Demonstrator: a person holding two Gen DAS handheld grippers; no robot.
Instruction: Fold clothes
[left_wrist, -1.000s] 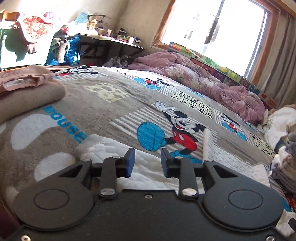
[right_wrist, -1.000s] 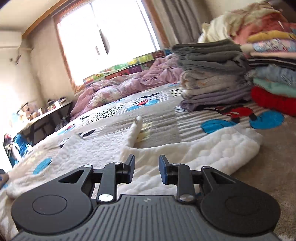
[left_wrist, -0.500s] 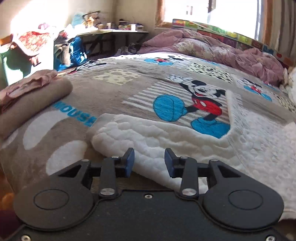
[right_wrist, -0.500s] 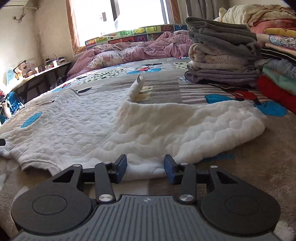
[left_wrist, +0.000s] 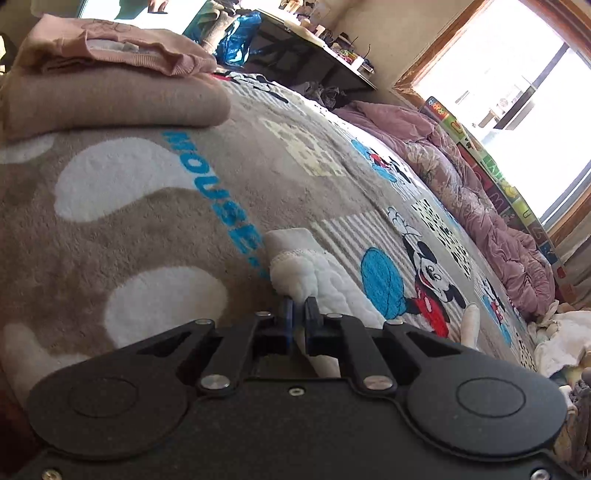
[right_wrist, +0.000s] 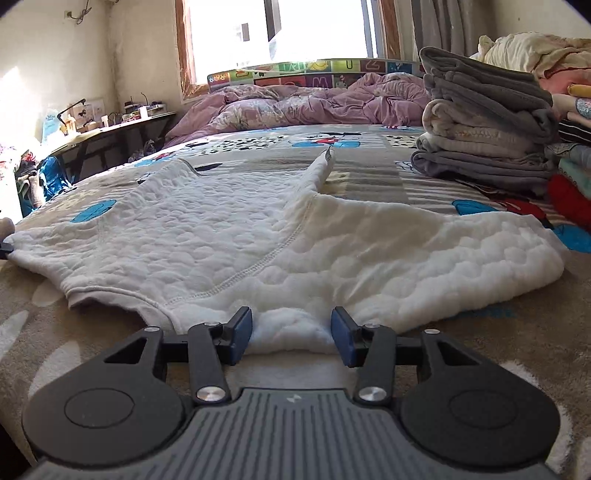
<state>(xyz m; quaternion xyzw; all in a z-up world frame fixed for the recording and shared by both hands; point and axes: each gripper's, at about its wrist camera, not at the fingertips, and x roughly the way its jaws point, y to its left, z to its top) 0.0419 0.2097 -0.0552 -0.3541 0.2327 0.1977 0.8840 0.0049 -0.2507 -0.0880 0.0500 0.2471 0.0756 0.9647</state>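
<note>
A white quilted garment (right_wrist: 229, 236) lies spread on the cartoon-print bed blanket (right_wrist: 461, 339). In the left wrist view my left gripper (left_wrist: 298, 314) is shut on the garment's cuffed sleeve end (left_wrist: 310, 273), with the blue pads pinching the fabric. In the right wrist view my right gripper (right_wrist: 291, 334) stands open at the near hem, and a bunched fold of white cloth (right_wrist: 291, 332) sits between its blue pads (right_wrist: 242, 334). One thin strip of the garment (right_wrist: 325, 162) stretches toward the far end of the bed.
A folded tan and pink pile (left_wrist: 110, 85) rests on the blanket at the left. A tall stack of folded grey towels and coloured clothes (right_wrist: 491, 122) stands at the right. A crumpled purple duvet (right_wrist: 314, 107) lies by the window, and a cluttered desk (right_wrist: 110, 125) is at the left wall.
My left gripper has closed on the sleeve end and tilted. My right gripper has moved forward until the hem fold lies between its open pads.
</note>
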